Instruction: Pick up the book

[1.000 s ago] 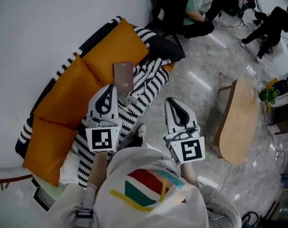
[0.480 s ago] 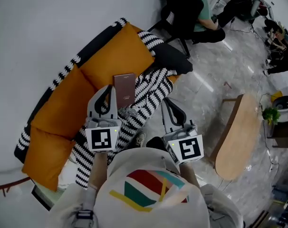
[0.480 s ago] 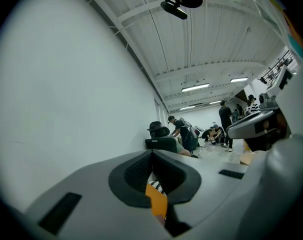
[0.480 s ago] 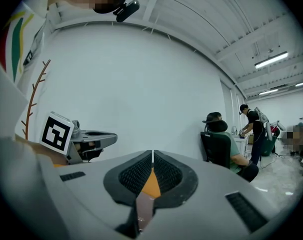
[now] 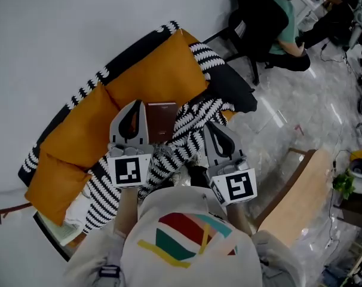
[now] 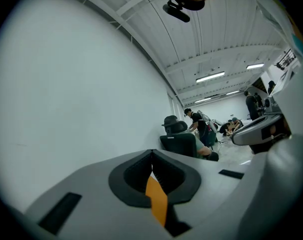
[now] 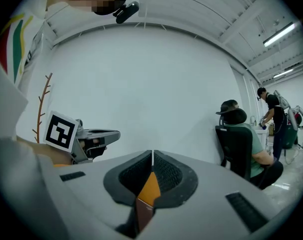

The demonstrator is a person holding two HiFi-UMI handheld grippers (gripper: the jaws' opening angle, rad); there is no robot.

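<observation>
A dark maroon book (image 5: 161, 121) lies flat on the orange sofa cushions (image 5: 151, 76), its lower end against a black-and-white striped blanket (image 5: 190, 130). My left gripper (image 5: 134, 104) hovers just left of the book, jaws shut with nothing in them; in the left gripper view (image 6: 152, 152) the tips meet and only orange shows below them. My right gripper (image 5: 211, 126) is to the right of the book, over the blanket, also shut and holding nothing. In the right gripper view (image 7: 152, 154) a sliver of the book (image 7: 143, 215) shows under the closed tips.
A white wall runs behind the sofa. A black office chair (image 5: 252, 17) with a seated person in a green shirt stands at the sofa's far end. A light wooden table (image 5: 288, 202) is on the marble floor to the right, with a small plant (image 5: 343, 183) beyond it.
Both grippers have moved forward towards the sofa. The book, earlier ahead of the left gripper, now lies between the two grippers' tips. Jaws stayed shut.
</observation>
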